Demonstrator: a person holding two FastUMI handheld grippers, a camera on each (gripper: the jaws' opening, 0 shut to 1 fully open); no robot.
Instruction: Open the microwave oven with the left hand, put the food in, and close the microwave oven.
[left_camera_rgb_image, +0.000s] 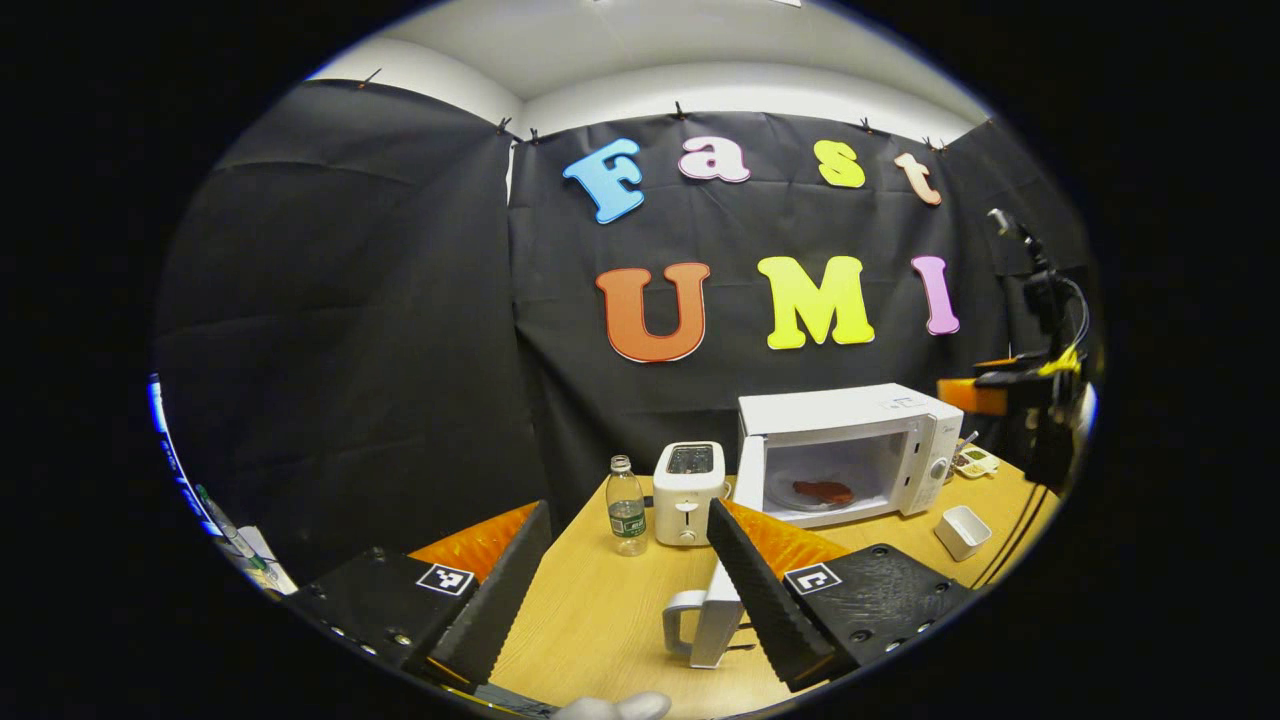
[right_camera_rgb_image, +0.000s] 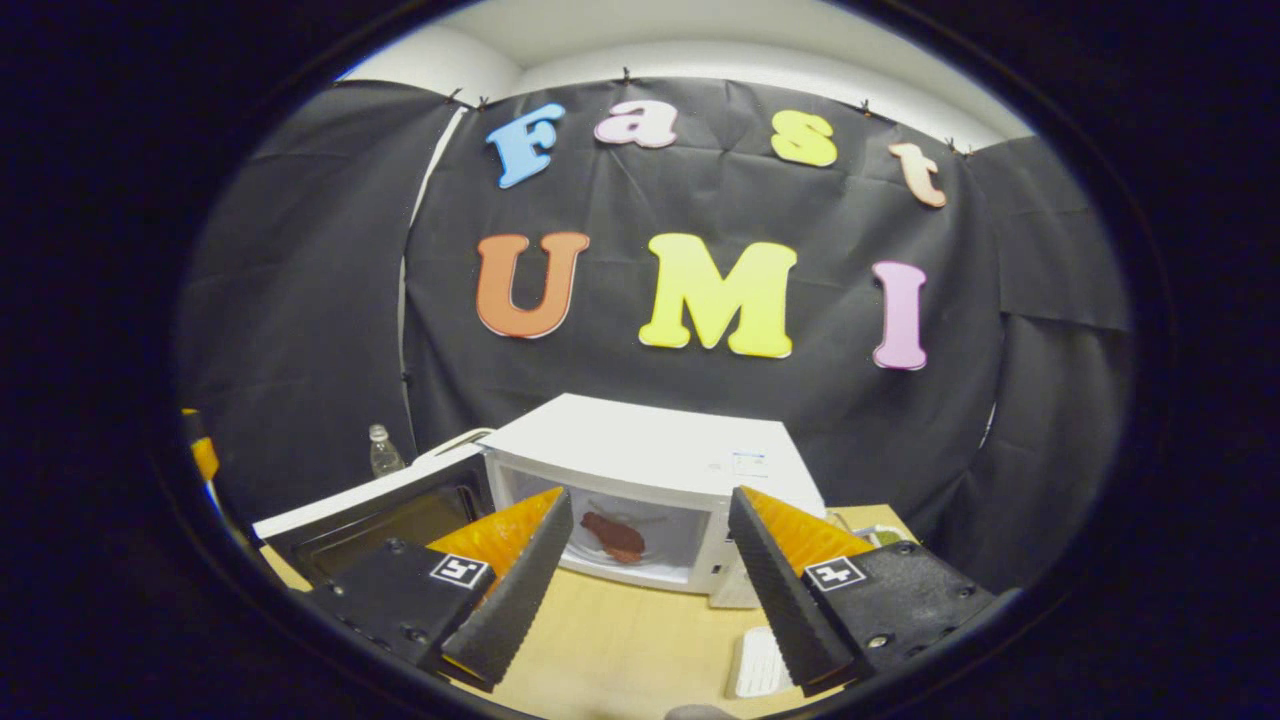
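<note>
1. Nearest the lens, left gripper view: left tongs (left_camera_rgb_image: 625, 590), fingers spread wide apart, nothing between them, held above the wooden tabletop (left_camera_rgb_image: 590, 620).
2. Nearest the lens, right gripper view: right tongs (right_camera_rgb_image: 650, 600), likewise spread wide and empty, above the same tabletop (right_camera_rgb_image: 620, 640), pointed at the oven's mouth.
3. Just past the left tongs, left gripper view: white handled object (left_camera_rgb_image: 705, 620) standing on the tabletop, partly hidden by the right-hand finger; its kind cannot be told.
4. Bottom edge, left gripper view: pale rounded item (left_camera_rgb_image: 615, 708), cut off, unidentified.
5. Near the right tongs, right gripper view: flat white ribbed piece (right_camera_rgb_image: 758, 662) on the tabletop, partly covered by a finger.
6. Middle distance, left gripper view: water bottle (left_camera_rgb_image: 626, 506) and white toaster (left_camera_rgb_image: 688, 493) side by side, left of the oven; small white square dish (left_camera_rgb_image: 962, 531) to the oven's right; a tray of small items (left_camera_rgb_image: 973, 461) behind it.
7. Farther, both views: white microwave oven (left_camera_rgb_image: 850, 450) (right_camera_rgb_image: 650, 480), door (right_camera_rgb_image: 380, 510) swung fully open to the left. Reddish-brown food (left_camera_rgb_image: 823, 491) (right_camera_rgb_image: 613, 538) lies inside on the cavity floor.
8. Right edge, left gripper view: the other gripper (left_camera_rgb_image: 1040, 390), held aloft beside the oven.
9. Right gripper view adds the door's dark inner window, seen edge-on in the left gripper view.
</note>
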